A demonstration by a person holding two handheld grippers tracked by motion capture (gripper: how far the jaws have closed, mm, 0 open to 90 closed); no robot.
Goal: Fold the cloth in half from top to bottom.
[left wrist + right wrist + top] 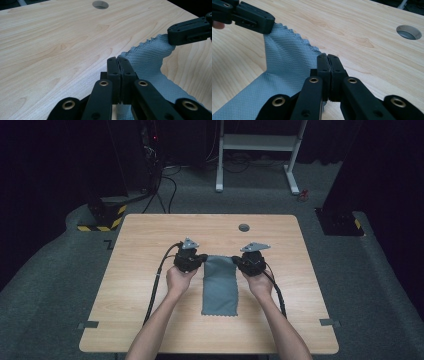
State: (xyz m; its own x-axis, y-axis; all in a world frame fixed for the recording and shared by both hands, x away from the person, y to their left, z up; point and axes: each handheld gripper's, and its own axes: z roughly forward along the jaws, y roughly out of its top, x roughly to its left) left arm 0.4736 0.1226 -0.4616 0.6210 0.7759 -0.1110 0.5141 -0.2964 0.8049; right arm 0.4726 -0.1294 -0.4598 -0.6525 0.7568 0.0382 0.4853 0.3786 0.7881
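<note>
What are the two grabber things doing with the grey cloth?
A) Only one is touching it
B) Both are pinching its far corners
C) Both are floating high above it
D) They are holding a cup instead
B: the left gripper and the right gripper are each shut on a far corner of the grey cloth, lifting that edge a little off the wooden table.

Both forearms come in from the bottom edge, angled slightly inward, hands side by side at mid-surface. Left claw (200, 258) has jaws pressed fully together, pointing toward the right one. Right claw (236, 260) has jaws likewise clamped, pointing back at the left, a gap between them.
</note>
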